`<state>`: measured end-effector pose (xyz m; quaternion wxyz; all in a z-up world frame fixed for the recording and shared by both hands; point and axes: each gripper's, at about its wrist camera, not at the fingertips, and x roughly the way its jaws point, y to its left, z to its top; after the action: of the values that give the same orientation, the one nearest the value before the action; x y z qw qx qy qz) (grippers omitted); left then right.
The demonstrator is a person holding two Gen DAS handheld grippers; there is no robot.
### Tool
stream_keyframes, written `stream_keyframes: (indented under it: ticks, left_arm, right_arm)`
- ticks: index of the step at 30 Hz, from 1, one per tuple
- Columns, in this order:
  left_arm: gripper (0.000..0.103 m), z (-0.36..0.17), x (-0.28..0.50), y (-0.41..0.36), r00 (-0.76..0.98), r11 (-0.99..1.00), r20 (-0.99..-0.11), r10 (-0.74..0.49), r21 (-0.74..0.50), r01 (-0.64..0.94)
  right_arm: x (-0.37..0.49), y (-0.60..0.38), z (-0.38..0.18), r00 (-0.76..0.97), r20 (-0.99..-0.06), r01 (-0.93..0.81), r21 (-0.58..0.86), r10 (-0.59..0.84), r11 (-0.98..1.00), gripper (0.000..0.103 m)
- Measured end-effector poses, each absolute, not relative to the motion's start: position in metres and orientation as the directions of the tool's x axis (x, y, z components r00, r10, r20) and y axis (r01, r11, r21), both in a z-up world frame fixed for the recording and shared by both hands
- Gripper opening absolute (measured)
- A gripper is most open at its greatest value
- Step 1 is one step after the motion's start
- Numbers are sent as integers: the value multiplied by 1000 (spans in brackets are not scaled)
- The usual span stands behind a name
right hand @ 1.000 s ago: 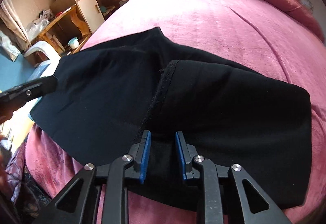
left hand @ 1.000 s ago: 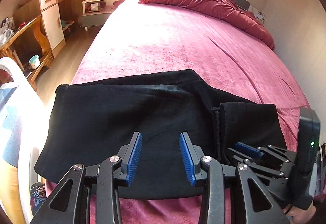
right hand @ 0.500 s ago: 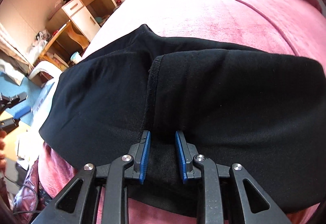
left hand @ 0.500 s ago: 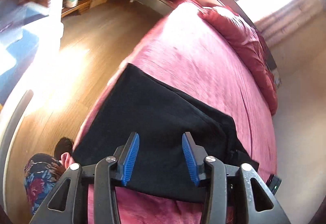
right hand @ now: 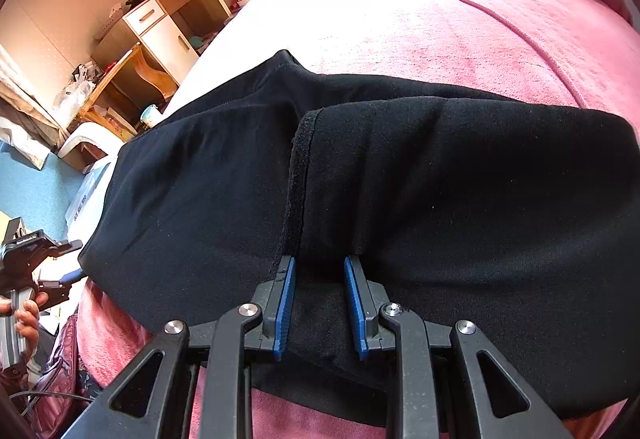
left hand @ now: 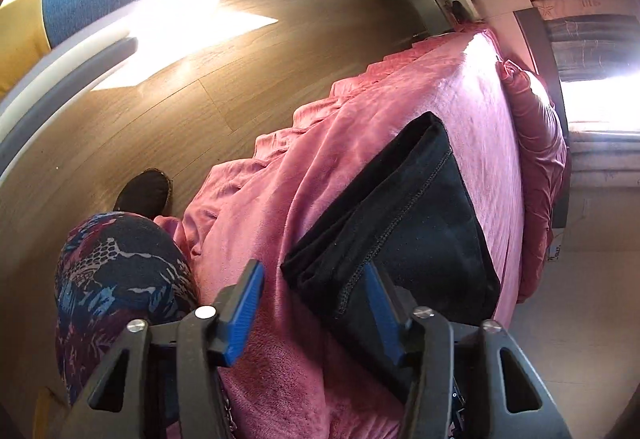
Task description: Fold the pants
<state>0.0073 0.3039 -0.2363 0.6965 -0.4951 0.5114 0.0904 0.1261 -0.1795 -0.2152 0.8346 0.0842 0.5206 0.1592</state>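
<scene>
A bed (right hand: 460,19) under a pink cover fills the room. Beside the bed, sunlight falls on the wood floor (left hand: 120,127). A wooden desk (right hand: 132,67) and a white cabinet (right hand: 168,35) stand beyond the bed's side.

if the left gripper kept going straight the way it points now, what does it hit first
Most likely the corner of the black pants at the bed's edge, or the pink bedspread just beside it. The left gripper is open with that corner lying partly between its fingers; depth is hard to judge in this fisheye view.

Home bedroom, pink-covered bed (right hand: 460,23), wooden desk (right hand: 120,75), wood floor (left hand: 280,51)
</scene>
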Motion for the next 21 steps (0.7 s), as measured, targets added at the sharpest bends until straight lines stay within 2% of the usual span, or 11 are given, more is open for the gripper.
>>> stream_keyframes:
  ticks: [6,8,11,12,14,17,19,21]
  left_arm:
    - [46,-255,15,301,445,465,-800,-402,-597,-654]
    - [35,-251,18,298,454,502,-808,-376,-589,-633]
    - [24,-237,22,289,457,598,-834,-310,-545,-588]
    - [16,-234,24,286,464,623,-833,-302,-541,-565]
    - [13,-221,23,283,519,618,-794,-315,-587,-523]
    - [13,-177,27,265,626,685,-705,-334,-638,-353]
    - [13,-149,34,244,653,723,-651,-387,-654,-224]
    - [13,-127,41,219,660,751,-606,-444,-653,-95]
  right_arm:
    - [127,-177,-216,406,-844,-176,304,350,936,26]
    - [127,-177,-216,405,-845,-176,302,348,937,26]
    - [128,-176,-217,406,-845,-174,302,348,937,26]
    - [128,-176,-217,406,-845,-174,303,349,937,26]
    - [128,-177,-217,406,-843,-173,308,353,935,26]
    - [130,-181,-216,398,-838,-173,331,373,928,27]
    - [131,-184,-209,398,-836,-164,341,378,926,31]
    - [129,-188,-194,441,-810,-168,349,387,922,48]
